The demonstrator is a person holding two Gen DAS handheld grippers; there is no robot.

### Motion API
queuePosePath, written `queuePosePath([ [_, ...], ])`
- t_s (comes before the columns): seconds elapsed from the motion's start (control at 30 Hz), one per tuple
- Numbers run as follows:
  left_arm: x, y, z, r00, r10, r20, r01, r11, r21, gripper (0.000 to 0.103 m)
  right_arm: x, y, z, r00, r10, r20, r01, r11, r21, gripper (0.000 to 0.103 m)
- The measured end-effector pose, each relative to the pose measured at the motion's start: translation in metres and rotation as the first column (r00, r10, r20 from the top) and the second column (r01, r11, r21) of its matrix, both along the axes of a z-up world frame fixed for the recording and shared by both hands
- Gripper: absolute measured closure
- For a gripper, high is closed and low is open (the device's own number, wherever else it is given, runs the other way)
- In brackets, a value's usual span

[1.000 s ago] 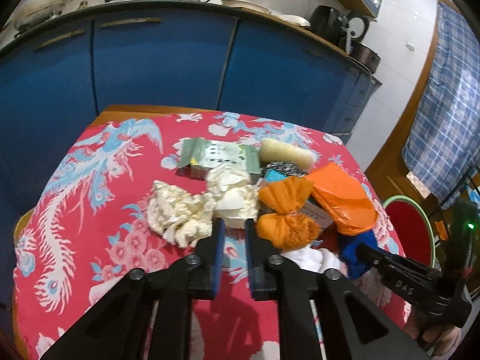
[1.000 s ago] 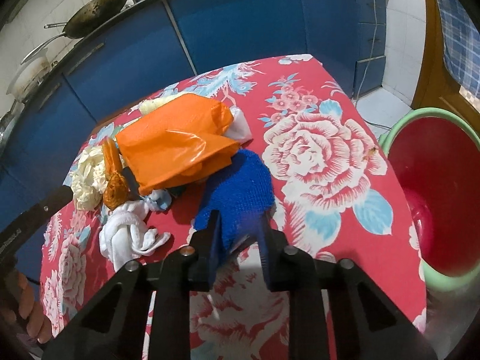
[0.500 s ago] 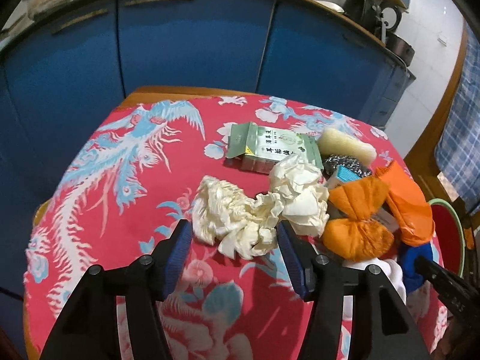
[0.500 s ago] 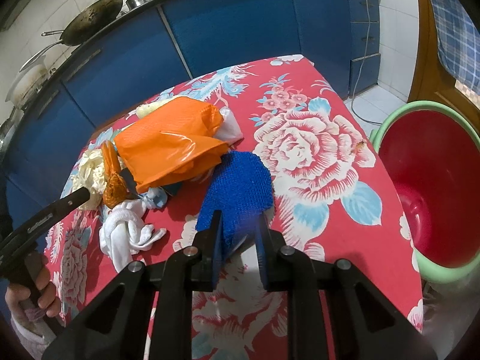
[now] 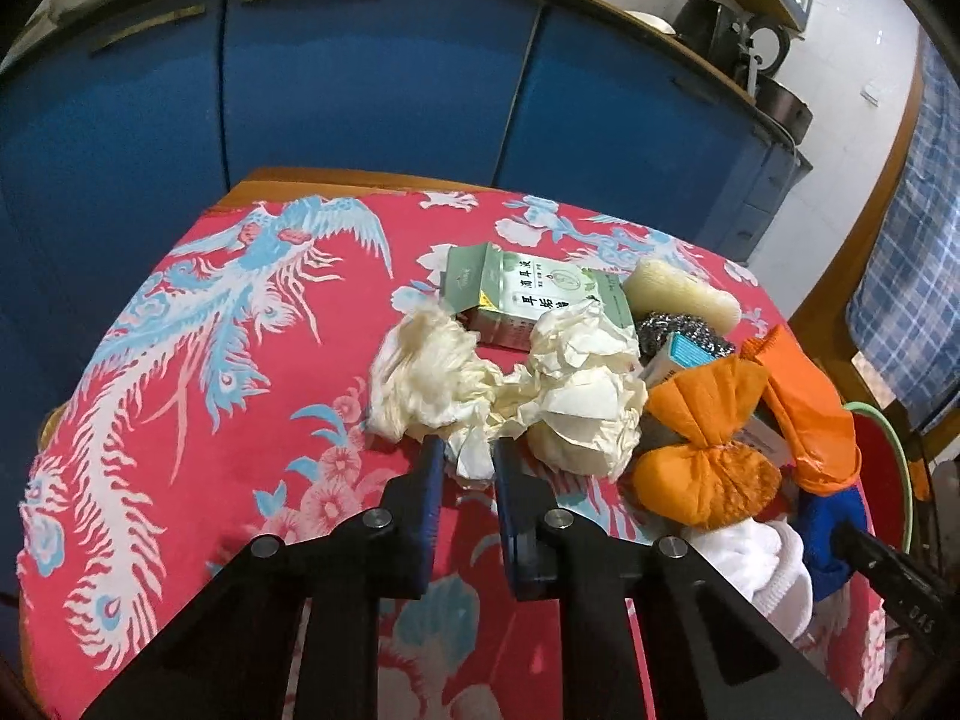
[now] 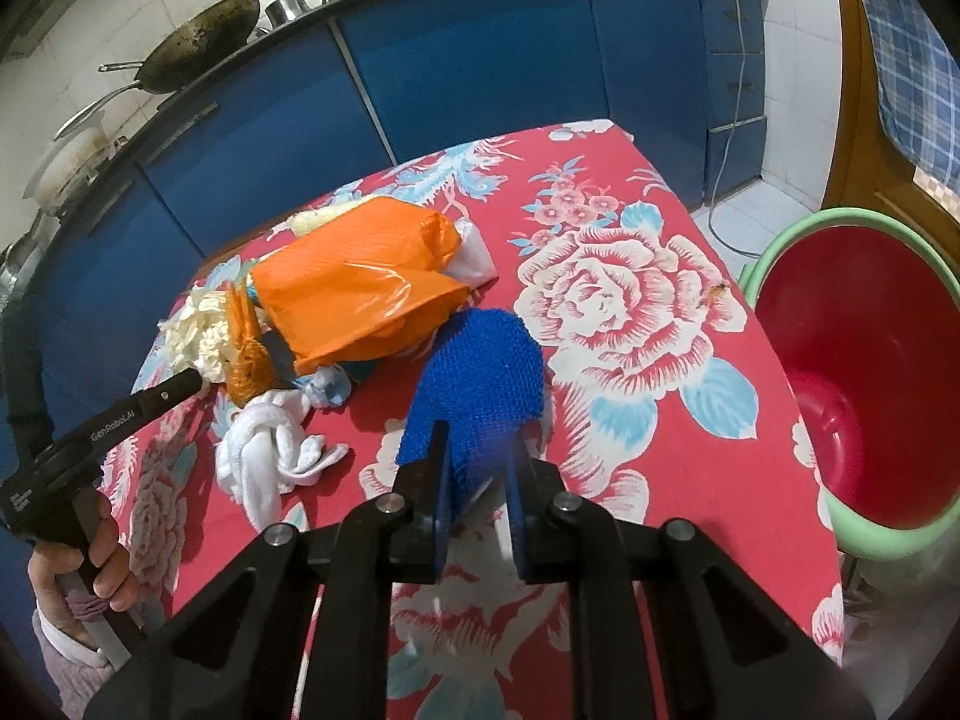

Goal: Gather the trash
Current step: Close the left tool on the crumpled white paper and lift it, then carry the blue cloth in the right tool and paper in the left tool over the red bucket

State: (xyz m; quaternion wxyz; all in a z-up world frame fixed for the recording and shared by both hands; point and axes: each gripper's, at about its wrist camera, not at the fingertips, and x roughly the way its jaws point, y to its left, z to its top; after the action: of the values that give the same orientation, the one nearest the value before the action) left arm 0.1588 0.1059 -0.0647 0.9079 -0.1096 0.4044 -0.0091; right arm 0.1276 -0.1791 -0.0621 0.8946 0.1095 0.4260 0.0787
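A pile of trash lies on the red flowered tablecloth (image 5: 198,420). My left gripper (image 5: 468,450) is shut on a tail of the crumpled cream paper (image 5: 480,384) at the pile's near edge. My right gripper (image 6: 477,450) is shut on the blue knitted cloth (image 6: 480,366), which hangs over the table near its right side. Beside them lie an orange plastic bag (image 6: 354,294), an orange tied bundle (image 5: 702,450), a white cloth (image 6: 270,450) and a green-white box (image 5: 528,294).
A red bucket with a green rim (image 6: 864,384) stands on the floor off the table's right edge. Blue cabinets (image 5: 360,90) stand behind the table. A yellow sponge (image 5: 678,294) and a steel scourer (image 5: 672,330) lie at the pile's far side.
My left gripper opened wide, moved in on the cream paper, then closed on its near tail. My right gripper keeps its hold on the blue cloth and has barely moved.
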Motion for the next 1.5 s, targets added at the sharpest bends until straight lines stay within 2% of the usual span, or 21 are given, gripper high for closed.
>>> queuePosePath([
  [0.37,-0.041,-0.01,0.027,0.999,-0.02,0.049,0.02,1.0,-0.008,0.088,-0.027,-0.008,0.019,0.999,-0.01,0.053,0.009,0.999,0.031,0.085],
  [0.87,-0.07,-0.077,0.073,0.972,-0.187,0.143,0.187,0.982,0.016,0.088,-0.063,-0.055,0.039,0.986,-0.106,0.126,0.097,0.992,0.077,0.085],
  [1.13,-0.066,-0.132,0.076,0.942,-0.308,0.134,0.308,0.951,0.024,0.088,-0.073,-0.095,0.04,0.969,-0.209,0.129,0.196,0.975,0.106,0.085],
  [1.5,-0.049,-0.215,0.069,0.882,-0.46,0.107,0.458,0.888,0.043,0.088,-0.082,-0.157,0.033,0.924,-0.361,0.128,0.345,0.93,0.127,0.085],
])
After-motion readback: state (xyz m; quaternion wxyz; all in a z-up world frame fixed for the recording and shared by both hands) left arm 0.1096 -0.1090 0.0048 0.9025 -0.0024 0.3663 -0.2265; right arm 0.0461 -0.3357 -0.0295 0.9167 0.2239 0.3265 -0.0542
